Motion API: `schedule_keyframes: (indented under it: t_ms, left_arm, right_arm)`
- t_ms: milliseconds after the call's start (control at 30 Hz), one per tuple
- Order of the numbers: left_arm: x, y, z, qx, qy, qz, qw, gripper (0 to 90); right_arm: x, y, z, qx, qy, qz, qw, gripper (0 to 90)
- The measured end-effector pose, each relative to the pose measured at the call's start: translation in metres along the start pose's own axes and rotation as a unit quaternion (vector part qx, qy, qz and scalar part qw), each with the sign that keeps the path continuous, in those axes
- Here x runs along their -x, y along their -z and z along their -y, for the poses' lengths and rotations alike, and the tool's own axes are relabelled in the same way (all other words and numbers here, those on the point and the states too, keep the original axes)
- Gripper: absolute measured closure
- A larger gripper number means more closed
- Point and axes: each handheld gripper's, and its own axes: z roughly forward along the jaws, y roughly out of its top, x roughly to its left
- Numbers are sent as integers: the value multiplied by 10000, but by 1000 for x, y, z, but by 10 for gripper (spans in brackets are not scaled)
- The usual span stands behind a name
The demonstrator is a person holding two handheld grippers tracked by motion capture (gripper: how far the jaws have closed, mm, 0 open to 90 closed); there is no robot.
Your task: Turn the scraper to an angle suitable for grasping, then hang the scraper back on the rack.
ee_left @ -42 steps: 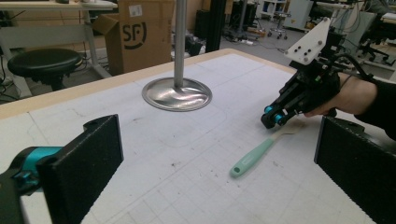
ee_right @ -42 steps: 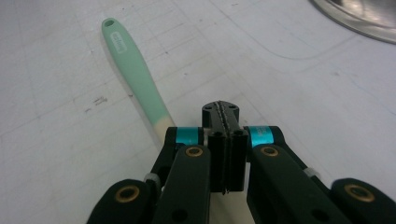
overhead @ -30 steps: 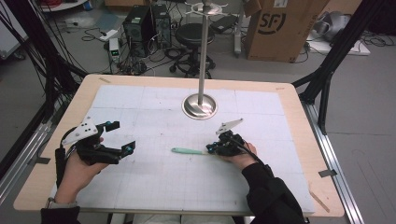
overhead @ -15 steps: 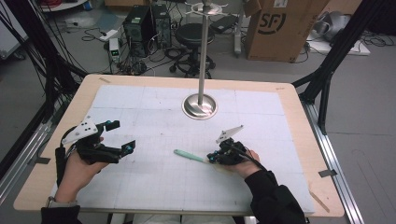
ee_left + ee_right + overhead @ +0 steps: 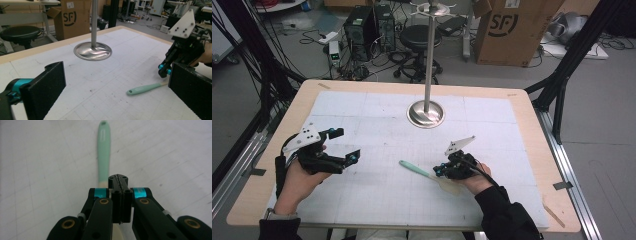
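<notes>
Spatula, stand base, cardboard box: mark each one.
spatula (image 5: 145,88), left gripper view, middle of the green handle
stand base (image 5: 426,114), high view, round metal foot
cardboard box (image 5: 512,30), high view, printed front face

Wooden table (image 5: 532,120), white grid mat (image 5: 377,130), metal stand (image 5: 426,113), mint spatula (image 5: 419,169)

"SF" on the cardboard box (image 5: 512,31)

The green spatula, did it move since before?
Yes. The green spatula, clamped in the right gripper, slid toward the person, farther from the metal stand.
</notes>
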Motion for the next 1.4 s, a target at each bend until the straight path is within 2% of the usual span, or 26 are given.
schedule_keyframes:
  t_ms: [133,233,267,300,367,400,433,467,567,633,667,700,733,800,867,1067,1100,1133,1167,1333,1400]
  left_arm:
    - [0,0,0,4,1,28,10000,17]
    - [0,0,0,13,8,52,10000,17]
    - [0,1,1,6,4,59,10000,17]
    - [0,1,1,4,14,53,10000,17]
    - [-1,4,2,-11,10,44,10000,17]
    - [-2,7,3,-4,13,19,10000,17]
    - [-3,10,3,6,25,-21,10000,17]
    - [-4,14,3,35,47,-63,10000,17]
    - [-7,24,3,115,92,-188,9997,17]
    - [-7,29,3,145,98,-242,9996,17]
    - [-7,30,3,157,104,-254,9995,17]
    - [-7,31,3,164,98,-264,9995,17]
    - [-6,32,2,165,96,-267,9995,17]
    - [-5,31,2,159,88,-253,9995,17]
    - [-4,29,2,131,65,-235,9996,17]
    - [-1,23,3,58,32,-152,9999,17]
    - [-1,23,4,41,23,-148,9999,17]
    - [-2,23,4,29,32,-158,9999,17]
    - [-2,23,4,34,39,-155,9999,17]
    - [-4,24,3,66,53,-184,9998,17]
    - [-3,24,3,52,36,-192,9998,17]
  right_arm:
    - [1,10,-10,215,36,41,9998,885]
    - [0,13,-21,342,26,20,9994,776]
    - [0,13,-21,342,26,20,9994,776]
    - [-3,12,-28,328,108,63,9994,662]
    - [-5,10,-36,340,107,204,9992,514]
    - [-5,10,-36,340,107,204,9992,514]
    - [-6,10,-42,365,114,352,9987,382]
    - [-6,10,-42,365,114,352,9987,382]
    - [-7,9,-47,386,289,245,9985,290]
    - [-7,6,-46,227,345,146,9990,189]
    - [-7,6,-46,227,345,146,9990,189]
    - [-6,1,-45,46,330,197,9993,143]
    - [-6,1,-45,46,330,197,9993,143]
    - [-6,-5,-44,-148,289,281,9991,139]
    - [-5,-6,-44,-163,286,314,9990,139]
    - [0,-17,-38,-756,178,409,9961,143]
    - [0,-17,-38,-756,178,409,9961,143]
    - [1,-21,-37,-930,193,381,9948,157]
    - [1,-21,-37,-930,193,381,9948,157]
    - [-1,-31,-34,-1369,326,477,9889,215]
    - [-2,-30,-34,-1379,347,498,9886,228]
